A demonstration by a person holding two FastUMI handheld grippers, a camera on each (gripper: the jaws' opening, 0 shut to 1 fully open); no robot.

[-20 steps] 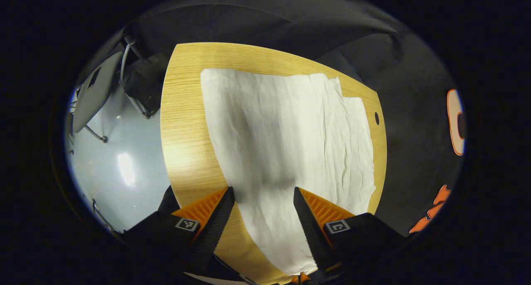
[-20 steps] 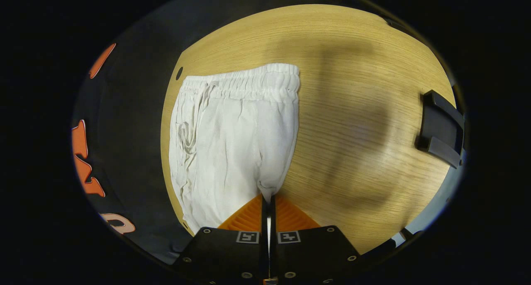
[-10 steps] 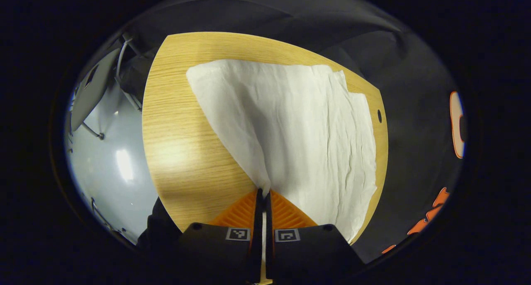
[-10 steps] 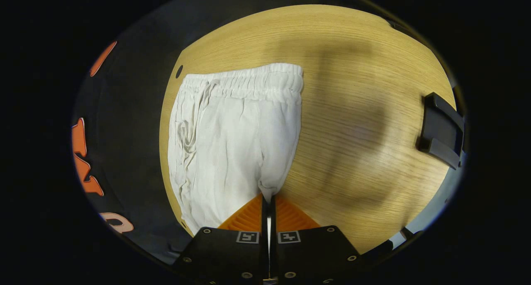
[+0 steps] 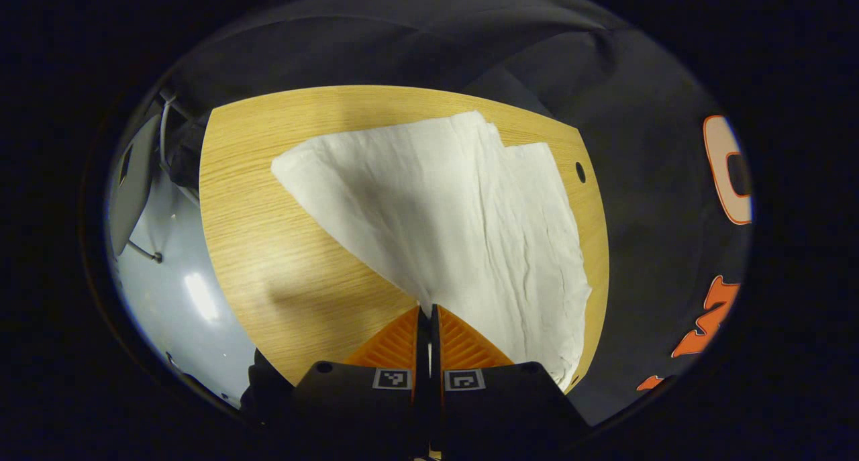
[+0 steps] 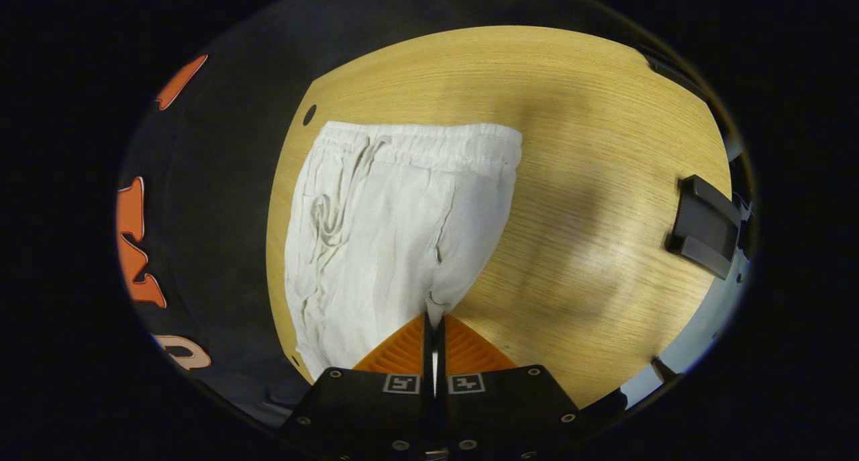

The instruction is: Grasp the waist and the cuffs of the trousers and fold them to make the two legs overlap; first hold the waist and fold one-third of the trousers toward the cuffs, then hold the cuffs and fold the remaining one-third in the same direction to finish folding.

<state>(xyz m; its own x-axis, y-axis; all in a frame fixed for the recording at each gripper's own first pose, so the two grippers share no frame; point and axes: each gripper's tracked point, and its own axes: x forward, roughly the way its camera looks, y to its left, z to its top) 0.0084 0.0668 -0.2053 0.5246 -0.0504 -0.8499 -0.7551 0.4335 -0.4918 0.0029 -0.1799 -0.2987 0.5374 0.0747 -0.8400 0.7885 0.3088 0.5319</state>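
The trousers [image 6: 389, 213] lie on the wooden table [image 6: 590, 152], spread along the table's edge nearest the black cloth wall, and serve as the reference for all that follows. The right gripper [image 6: 433, 320] has its fingers pressed together on a small tuck of fabric at the inner edge of the trousers, below the waistband [image 6: 429, 139]; the cloth rises to a point between the fingers, which suggests the pinch is meant to carry that edge sideways. The left gripper [image 5: 424, 310] is likewise closed, pinching the near edge of a trouser leg [image 5: 436, 206], and the fabric runs up to it in a taut, slanting sheet while the far corner of the leg rests on the table. Judged from these holds, the step in hand is the first one: one hand takes the waist end and the other the leg end, so that one leg can be laid over the other. A second layer of leg [image 5: 537, 172] shows beyond the lifted one, offset toward the wall, so the legs do not yet lie squarely together. The material is a thin, off-white woven cloth, finely creased and limp, with a gathered elastic waistband and a loose drawstring [image 6: 329, 213] beside the wall-side hem. The table is pale oak-grain laminate with a rounded edge and a small dark hole [image 6: 309, 115] above the waistband.
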